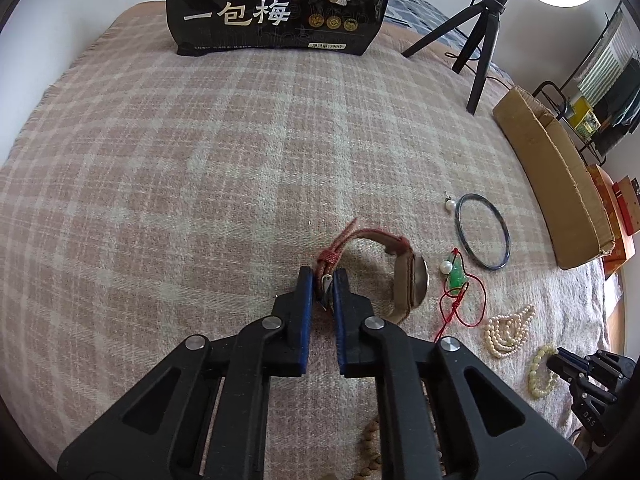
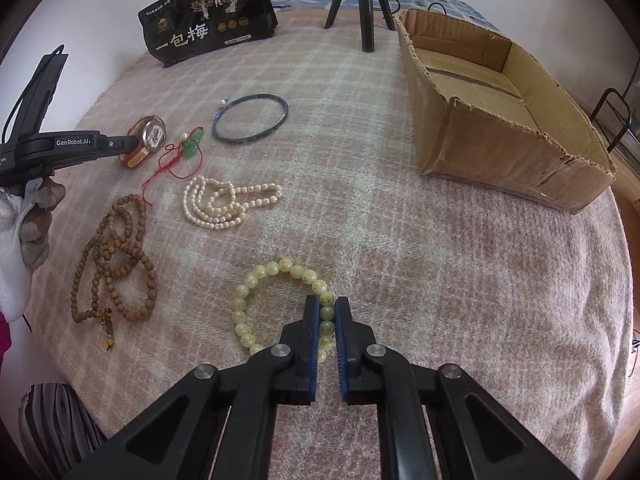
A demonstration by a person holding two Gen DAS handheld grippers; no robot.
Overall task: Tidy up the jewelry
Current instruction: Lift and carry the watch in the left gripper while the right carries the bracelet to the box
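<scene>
- Pink and cream checked cloth covered the whole bed, and all the jewelry lay on it.
- A brown cardboard box sat at the far right of the cloth. It was open on top, its edges were torn, and nothing showed inside it.
- A black snack bag with white writing stood at the far edge, near the legs of a black tripod.
- The left gripper was shut tight on the strap of a watch. The watch rested on the cloth.
- The right gripper was shut tight on a pale yellow bead bracelet, which lay flat on the cloth.
- A white pearl necklace lay in loops in the middle.
- A brown wooden bead string lay to the left of the pearls.
- A green pendant on a red cord lay just beside the watch.
- A dark thin bangle lay beyond them, with a tiny pearl earring next to it.
</scene>
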